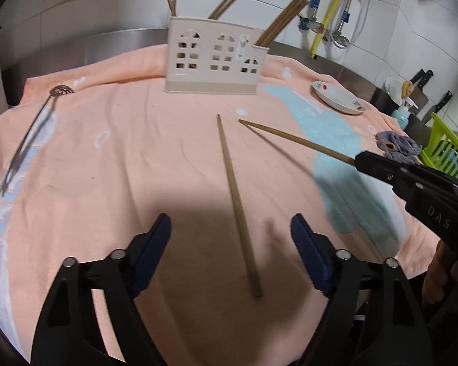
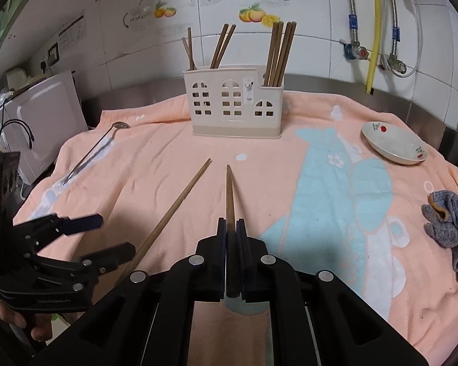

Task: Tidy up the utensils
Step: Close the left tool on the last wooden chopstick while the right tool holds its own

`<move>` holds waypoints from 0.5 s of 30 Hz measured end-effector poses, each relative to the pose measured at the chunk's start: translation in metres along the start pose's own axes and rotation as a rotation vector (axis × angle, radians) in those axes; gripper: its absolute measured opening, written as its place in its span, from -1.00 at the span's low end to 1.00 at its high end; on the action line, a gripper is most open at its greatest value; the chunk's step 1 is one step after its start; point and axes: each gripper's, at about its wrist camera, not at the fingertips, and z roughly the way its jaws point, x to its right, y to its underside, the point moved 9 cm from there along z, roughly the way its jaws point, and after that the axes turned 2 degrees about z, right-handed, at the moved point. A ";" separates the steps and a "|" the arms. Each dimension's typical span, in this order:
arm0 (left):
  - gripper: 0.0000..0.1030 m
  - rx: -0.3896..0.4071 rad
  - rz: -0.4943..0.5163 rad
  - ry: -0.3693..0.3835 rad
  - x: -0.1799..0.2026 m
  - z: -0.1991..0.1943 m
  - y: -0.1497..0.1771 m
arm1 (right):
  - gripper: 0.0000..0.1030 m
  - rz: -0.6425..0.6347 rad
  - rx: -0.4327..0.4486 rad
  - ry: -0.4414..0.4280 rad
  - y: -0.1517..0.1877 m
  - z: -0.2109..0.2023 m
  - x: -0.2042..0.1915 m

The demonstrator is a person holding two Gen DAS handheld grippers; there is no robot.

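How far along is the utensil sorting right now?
Done: several chopsticks stand in the beige holder. In hand: the right gripper is shut on one chopstick. Left: the loose chopstick lying under the open left gripper, and the slotted spoon on the towel.

Matt wooden chopsticks (image 2: 175,210), soft terry towel (image 2: 290,183), glossy ceramic bowl (image 2: 394,148), plastic holder (image 2: 233,103).
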 end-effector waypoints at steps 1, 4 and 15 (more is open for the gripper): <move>0.37 -0.006 0.003 0.007 0.003 0.002 0.000 | -0.87 0.003 0.002 -0.002 0.000 0.000 0.001; 0.18 -0.021 0.011 0.021 0.009 0.007 0.001 | -0.87 0.012 0.011 -0.008 -0.002 -0.003 0.005; -0.35 -0.068 0.020 0.031 0.019 0.020 0.006 | -0.87 0.025 0.021 -0.027 -0.004 -0.003 0.010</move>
